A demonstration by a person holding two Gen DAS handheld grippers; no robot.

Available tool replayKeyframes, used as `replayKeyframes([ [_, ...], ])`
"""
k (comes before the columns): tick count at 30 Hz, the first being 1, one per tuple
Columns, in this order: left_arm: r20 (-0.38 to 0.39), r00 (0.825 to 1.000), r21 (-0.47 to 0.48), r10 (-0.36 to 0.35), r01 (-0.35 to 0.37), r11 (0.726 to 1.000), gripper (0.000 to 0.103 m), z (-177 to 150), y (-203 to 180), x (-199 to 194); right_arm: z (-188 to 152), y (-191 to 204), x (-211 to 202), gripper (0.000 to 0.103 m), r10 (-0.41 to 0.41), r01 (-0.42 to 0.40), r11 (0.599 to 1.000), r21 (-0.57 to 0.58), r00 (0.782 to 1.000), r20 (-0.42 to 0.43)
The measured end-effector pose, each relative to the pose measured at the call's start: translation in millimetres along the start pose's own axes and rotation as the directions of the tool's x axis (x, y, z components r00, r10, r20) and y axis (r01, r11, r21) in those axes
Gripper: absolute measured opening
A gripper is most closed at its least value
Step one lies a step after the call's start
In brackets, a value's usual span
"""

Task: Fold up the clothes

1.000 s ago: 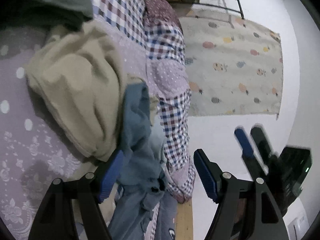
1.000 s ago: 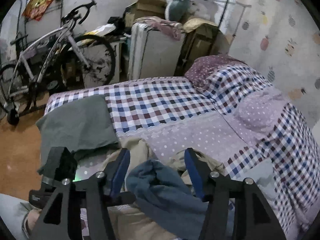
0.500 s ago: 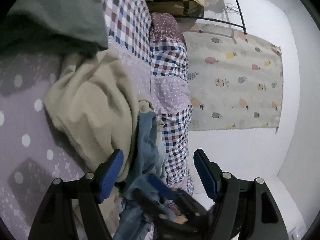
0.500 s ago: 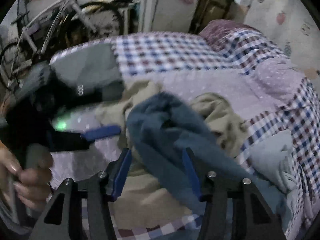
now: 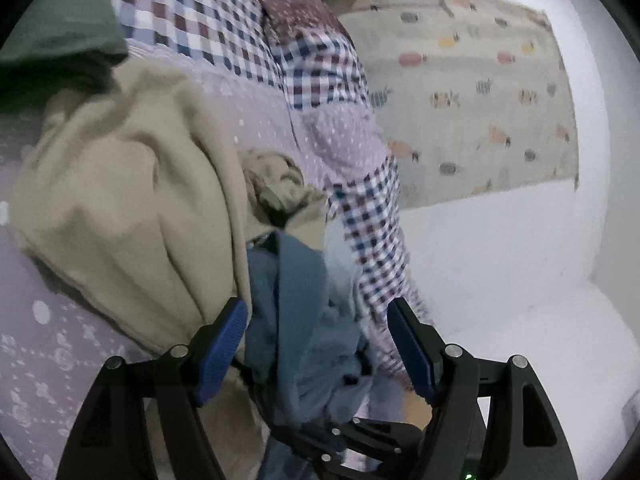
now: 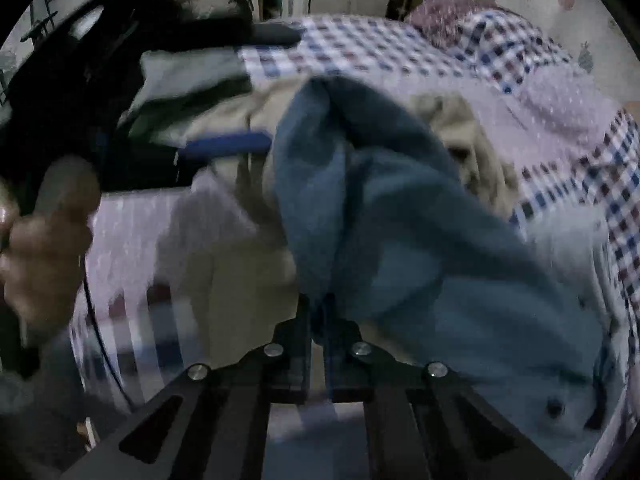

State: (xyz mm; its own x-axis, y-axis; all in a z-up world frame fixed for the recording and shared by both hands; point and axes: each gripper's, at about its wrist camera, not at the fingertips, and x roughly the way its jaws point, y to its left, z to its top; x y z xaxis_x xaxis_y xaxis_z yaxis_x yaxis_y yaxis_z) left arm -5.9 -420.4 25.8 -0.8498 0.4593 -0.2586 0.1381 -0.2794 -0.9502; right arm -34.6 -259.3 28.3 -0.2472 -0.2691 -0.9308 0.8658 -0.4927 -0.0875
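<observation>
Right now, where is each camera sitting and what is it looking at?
Left wrist: sits on the left gripper, looking along its open fingers at the beige garment, blue garment and wall cloth; only the fingers show.
Right wrist: sits on the right gripper, tipped down at the bed, pinching the blue garment; its jaws have just closed. The person's left hand shows.
Both see the blue and beige garments and the checked bedding.

Blue garment (image 6: 400,208), beige garment (image 5: 132,200), checked, seemingly lilac-dotted bedcover (image 5: 192,12).
</observation>
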Motion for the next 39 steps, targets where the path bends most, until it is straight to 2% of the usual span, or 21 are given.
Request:
replayKeyframes([
  [3,-0.007,1.0,-0.002,0.002,-0.002,1.0,0.075,-3.5,1.6,4.8,-18.7,-11.0,0.3,0.005,0.001,0.001,1.0,0.03,0.998,-0.056],
  [5,-0.002,1.0,0.02,0.027,-0.027,0.999,0.065,-5.2,0.8,5.8,-26.7,-18.5,-2.1,0.006,0.005,-0.001,0.998,0.056,0.997,-0.075],
  [7,-0.002,0.998,0.054,0.068,-0.068,0.996,0.046,-7.8,-1.8,8.1,-30.3,-24.6,-7.3,0.007,0.01,-0.004,0.997,0.08,0.998,-0.07],
  [8,-0.004,0.996,0.073,0.092,-0.091,0.993,0.043,-9.9,-3.0,9.3,-31.2,-28.0,-12.4,0.01,0.016,-0.011,0.995,0.097,0.999,-0.052],
  [10,-0.012,0.991,0.111,0.13,-0.128,0.986,0.038,-14.7,-8.1,12.5,-31.7,-34.4,-23.8,0.024,0.02,-0.019,0.991,0.134,1.0,-0.007],
  [11,-0.018,0.989,0.131,0.145,-0.141,0.981,0.038,-16.9,-10.9,14.0,-31.5,-37.1,-28.8,0.036,0.017,-0.018,0.989,0.149,1.0,0.012],
  [12,-0.025,0.989,0.148,0.148,-0.143,0.979,0.027,-18.8,-13.2,15.3,-30.5,-39.2,-33.9,0.042,0.009,-0.014,0.987,0.162,0.999,0.03],
  [13,-0.039,0.989,0.163,0.145,-0.137,0.977,0.015,-21.0,-15.8,17.4,-28.5,-40.2,-38.8,0.043,-0.003,-0.005,0.984,0.175,0.999,0.048],
  [16,-0.057,0.99,0.223,0.131,-0.116,0.968,0.008,-30.3,-27.5,21.9,-17.0,-45.1,-58.1,0.044,-0.041,0.017,0.975,0.22,0.993,0.106],
  [18,-0.08,0.99,0.255,0.112,-0.088,0.963,0.008,-37.0,-34.5,25.6,-6.6,-50.2,-71.2,0.05,-0.056,0.012,0.965,0.262,0.985,0.162],
  [22,-0.113,0.988,0.265,0.107,-0.074,0.962,0.007,-45.8,-37.6,32.3,14.6,-66.0,-86.3,0.058,-0.007,-0.098,0.93,0.353,0.958,0.286],
  [24,-0.123,0.986,0.255,0.113,-0.079,0.964,0.007,-47.4,-35.3,33.9,28.4,-73.6,-83.6,0.06,0.028,-0.151,0.915,0.374,0.949,0.315],
  [26,-0.128,0.985,0.25,0.115,-0.08,0.965,0.007,-48.3,-33.9,34.2,43.6,-79.5,-74.1,0.06,0.046,-0.168,0.906,0.389,0.952,0.303],
  [29,-0.13,0.985,0.245,0.112,-0.078,0.966,0.007,-47.9,-33.0,34.1,67.7,-80.8,-49.8,0.06,0.042,-0.133,0.915,0.382,0.97,0.238],
  [32,-0.137,0.986,0.214,0.095,-0.064,0.975,0.007,-45.5,-28.6,35.3,88.5,-69.9,-29.0,0.06,-0.022,-0.03,0.951,0.308,0.986,0.164],
  [36,-0.153,0.986,0.148,0.063,-0.04,0.988,0.007,-43.6,-17.2,34.9,109.9,-42.3,-18.5,0.059,-0.09,0.071,0.985,0.155,0.988,0.124],
  [39,-0.156,0.986,0.115,0.061,-0.044,0.992,0.007,-44.3,-10.6,34.9,118.9,-23.2,-11.1,0.054,-0.1,0.094,0.994,0.061,0.989,0.106],
])
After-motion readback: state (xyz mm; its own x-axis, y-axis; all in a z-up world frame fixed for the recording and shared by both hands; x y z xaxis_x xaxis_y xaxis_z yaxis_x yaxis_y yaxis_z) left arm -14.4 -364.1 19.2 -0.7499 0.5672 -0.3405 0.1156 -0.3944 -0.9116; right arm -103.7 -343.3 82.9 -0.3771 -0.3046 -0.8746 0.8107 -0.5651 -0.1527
